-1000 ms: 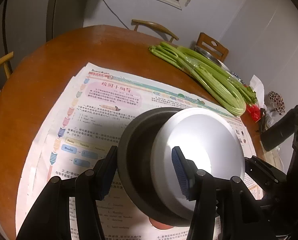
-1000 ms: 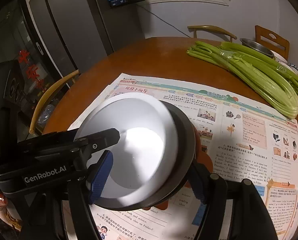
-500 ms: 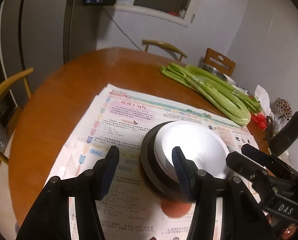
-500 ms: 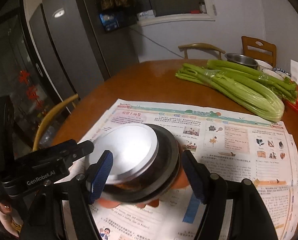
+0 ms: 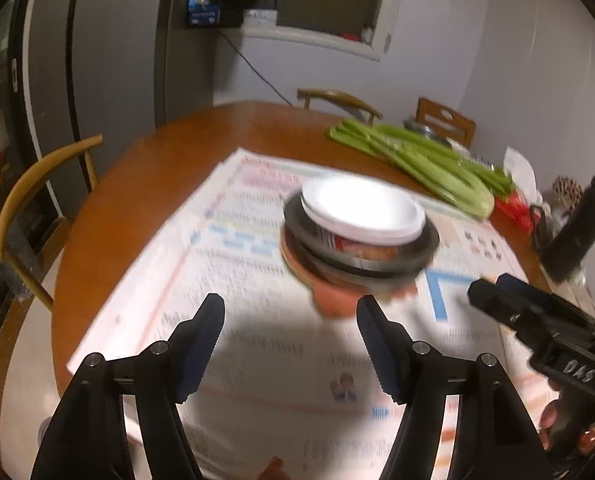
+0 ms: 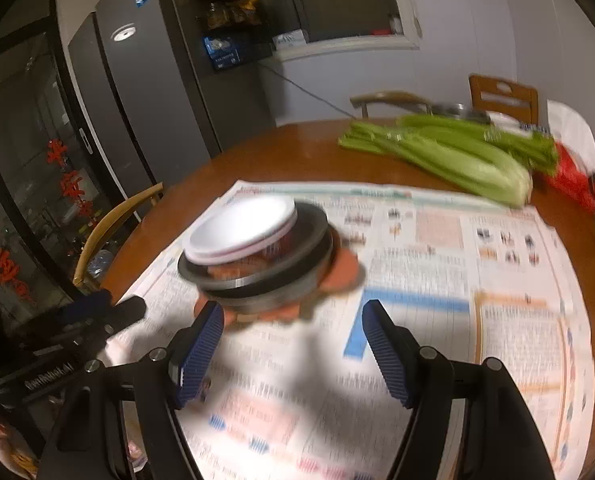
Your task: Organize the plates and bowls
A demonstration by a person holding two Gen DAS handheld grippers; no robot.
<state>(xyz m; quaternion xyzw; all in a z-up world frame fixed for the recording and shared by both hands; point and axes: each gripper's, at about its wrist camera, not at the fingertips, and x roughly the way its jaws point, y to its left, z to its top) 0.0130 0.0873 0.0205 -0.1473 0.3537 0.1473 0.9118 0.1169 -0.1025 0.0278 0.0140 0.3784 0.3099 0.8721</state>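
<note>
The stack of dishes (image 5: 357, 240) sits on the newspaper (image 5: 257, 340) near the middle of the round wooden worktop (image 5: 137, 184): a white plate (image 5: 361, 208) uppermost, a dark metal bowl (image 5: 361, 268) under it, and an orange dish (image 5: 333, 304) at the bottom. Both views are blurred, so how many pieces lie between them cannot be told.

The left gripper (image 5: 289, 340) hangs short of the stack with nothing between its blue pads; its jaws have just been opening and stand apart. The right gripper (image 6: 293, 344) is likewise empty, its jaws apart, its left pad just beside the orange dish's edge but not visibly touching.

The step in hand looks like a retreat from a finished stack. To do it well, both grippers should draw straight back and slightly up, so that no finger catches a rim or drags the newspaper, which would shift the whole pile. The white plate sits off-centre on the bowl, towards the left side, and may want a nudge.

Both grippers point forward and downward at the worktop, side by side, each showing at the edge of the other's view. The celery (image 6: 449, 152) lies well apart at the far side.
</note>
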